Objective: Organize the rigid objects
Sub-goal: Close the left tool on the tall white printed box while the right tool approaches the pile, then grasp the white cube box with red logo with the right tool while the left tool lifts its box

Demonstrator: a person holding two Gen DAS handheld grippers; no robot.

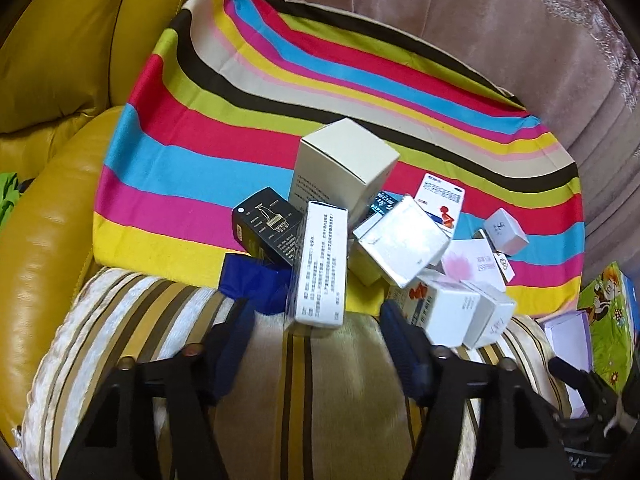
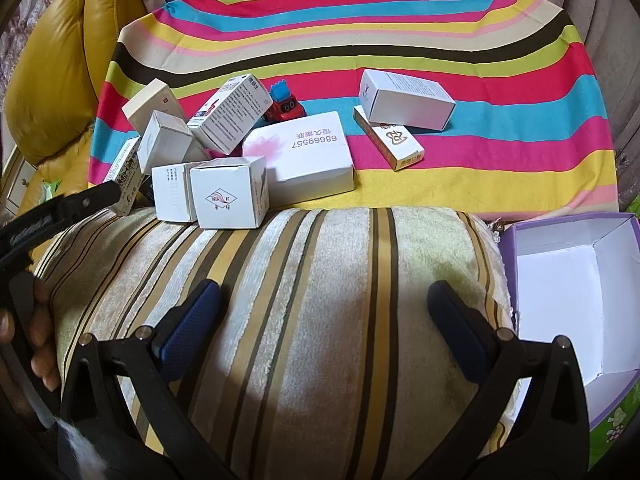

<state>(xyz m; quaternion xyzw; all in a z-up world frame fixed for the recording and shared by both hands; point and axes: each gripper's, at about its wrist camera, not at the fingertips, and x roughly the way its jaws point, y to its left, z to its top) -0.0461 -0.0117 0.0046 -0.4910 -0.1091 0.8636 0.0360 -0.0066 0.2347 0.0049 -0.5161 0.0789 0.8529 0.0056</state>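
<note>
Small boxes [image 2: 228, 194] crowded round the toy car [image 2: 285, 105]; both grippers' jaws apart, empty.

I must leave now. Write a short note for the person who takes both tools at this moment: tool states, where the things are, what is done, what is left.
Left tool: open, a tall white box between its fingers, not gripped.
Right tool: open, empty, above the striped cushion.
Things: small boxes and a toy car lie in a heap on the striped cloth. The purple box at the right is open and empty.
Done: nothing sorted.
Left: all of the heap.
</note>
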